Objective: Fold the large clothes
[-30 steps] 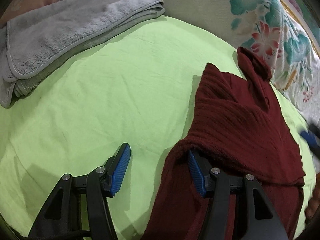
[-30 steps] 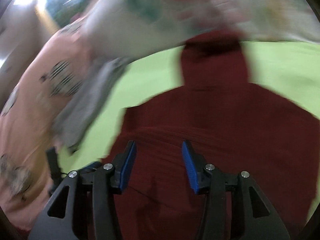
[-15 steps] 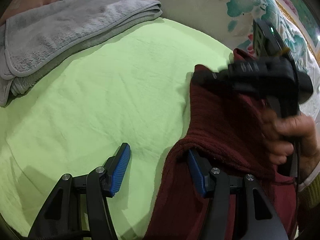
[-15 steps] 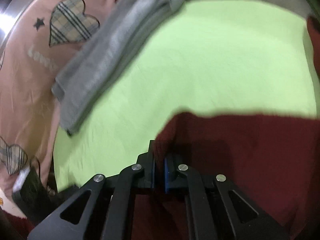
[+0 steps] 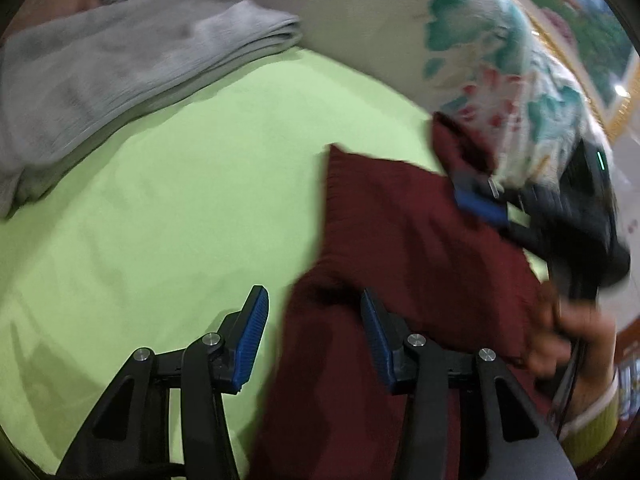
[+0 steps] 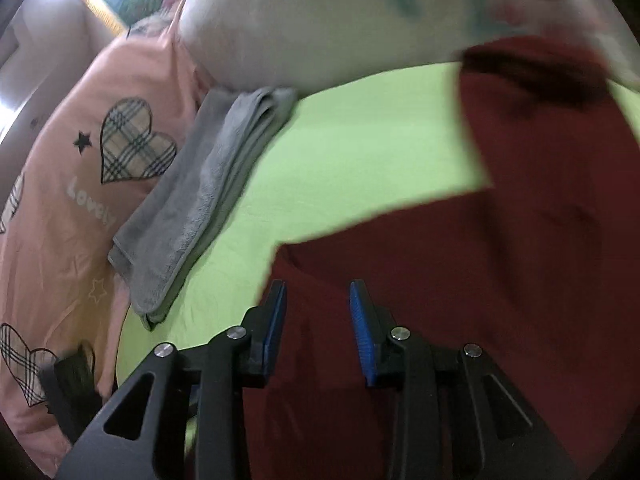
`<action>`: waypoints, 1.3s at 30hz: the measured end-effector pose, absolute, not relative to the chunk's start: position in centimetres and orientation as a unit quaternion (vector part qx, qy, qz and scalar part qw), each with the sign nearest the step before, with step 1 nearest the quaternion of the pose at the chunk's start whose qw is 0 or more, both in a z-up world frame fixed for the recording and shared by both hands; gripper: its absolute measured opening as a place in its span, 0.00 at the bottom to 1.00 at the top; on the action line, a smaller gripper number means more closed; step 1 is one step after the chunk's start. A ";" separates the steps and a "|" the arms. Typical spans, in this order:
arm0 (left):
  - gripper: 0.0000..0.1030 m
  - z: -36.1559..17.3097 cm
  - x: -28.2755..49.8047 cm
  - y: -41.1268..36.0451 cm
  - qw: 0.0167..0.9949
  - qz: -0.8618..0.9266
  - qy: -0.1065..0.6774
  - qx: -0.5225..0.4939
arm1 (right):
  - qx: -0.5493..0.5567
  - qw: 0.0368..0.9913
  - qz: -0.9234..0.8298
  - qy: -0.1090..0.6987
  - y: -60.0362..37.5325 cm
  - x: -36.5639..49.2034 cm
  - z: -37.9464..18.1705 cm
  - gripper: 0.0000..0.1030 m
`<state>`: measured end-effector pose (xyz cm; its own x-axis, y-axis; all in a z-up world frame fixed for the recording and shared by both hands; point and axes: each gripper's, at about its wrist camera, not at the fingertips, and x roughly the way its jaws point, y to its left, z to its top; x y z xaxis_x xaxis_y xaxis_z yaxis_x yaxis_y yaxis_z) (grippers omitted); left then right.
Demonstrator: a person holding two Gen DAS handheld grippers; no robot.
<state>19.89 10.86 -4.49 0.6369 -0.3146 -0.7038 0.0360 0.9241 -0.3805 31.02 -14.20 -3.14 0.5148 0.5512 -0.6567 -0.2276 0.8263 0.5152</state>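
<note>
A: Where is the dark red knitted garment [image 5: 404,240] found?

B: It is spread on the light green bed sheet [image 5: 180,200], on the side away from the folded grey fleece towel [image 5: 120,60]. Its far end is seen reaching up against the white pillow printed with teal and red flowers [image 5: 460,60]. In the right wrist view the same garment [image 6: 500,260] is shown filling the lower right, with the sheet [image 6: 360,168] left bare between it and the towel [image 6: 200,208].

A: How is the left gripper [image 5: 316,332] held?

B: Its blue-padded fingers are spread wide apart. One pad [image 5: 252,336] is seen over the bare sheet on the towel side; the other [image 5: 376,340] is set against the garment's near edge, with red cloth lying between the two. Nothing is pinched.

A: And the right gripper [image 6: 318,324]?

B: Its jaws are parted as well, with a clear gap between the blue pads, and it is held low over the garment's edge nearest the towel. No cloth is clamped. From the left wrist view that gripper [image 5: 480,200] is seen blurred over the garment's far part beside the pillow, held in the person's hand [image 5: 568,340].

A: What else is shown?

B: A pink bedcover with plaid heart patches [image 6: 80,180] is lying beyond the towel, on the side away from the garment. Both views are blurred.
</note>
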 end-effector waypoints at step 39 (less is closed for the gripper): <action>0.60 1.8 45.1 -5.3 0.891 -0.175 0.417 -0.042 | 0.308 0.859 0.108 0.394 -36.3 41.0 -1.6 0.43</action>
